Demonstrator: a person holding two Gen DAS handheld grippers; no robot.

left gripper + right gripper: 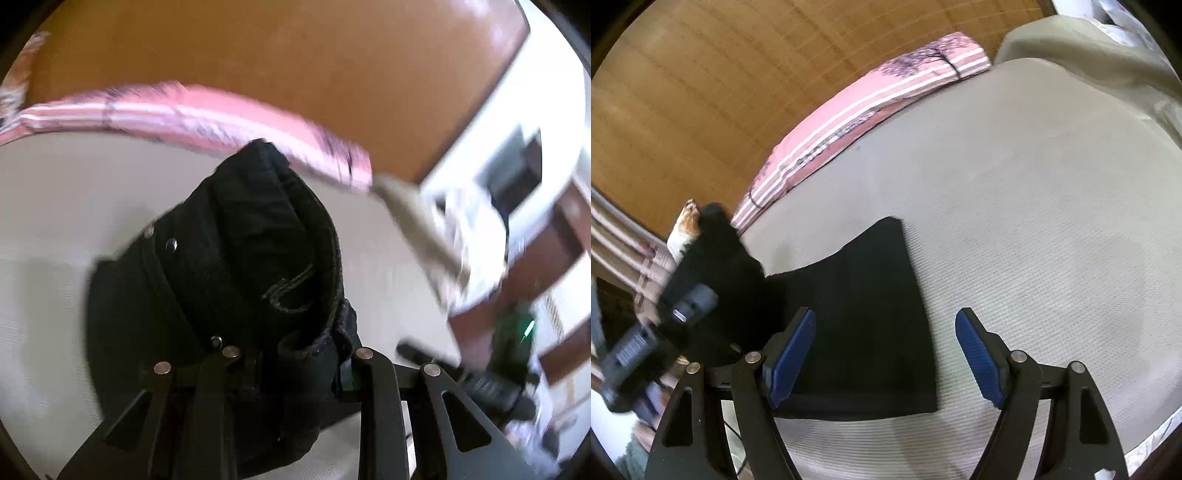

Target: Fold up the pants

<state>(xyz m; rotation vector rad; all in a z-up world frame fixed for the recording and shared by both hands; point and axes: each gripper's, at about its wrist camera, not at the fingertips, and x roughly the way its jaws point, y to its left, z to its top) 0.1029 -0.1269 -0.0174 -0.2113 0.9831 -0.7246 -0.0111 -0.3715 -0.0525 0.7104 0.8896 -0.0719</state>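
Observation:
Black pants lie on the grey bed sheet. Their flat lower part shows in the right wrist view. My left gripper is shut on the bunched waistband end of the pants and holds it lifted above the sheet; rivets and a pocket seam show. The left gripper also appears at the left of the right wrist view, holding the raised cloth. My right gripper is open and empty, its blue pads either side of the flat pants' right edge, just above the sheet.
A pink striped pillow lies along the bed's far edge against a wooden headboard. A beige blanket is heaped at the far right. White and brown furniture stands beside the bed.

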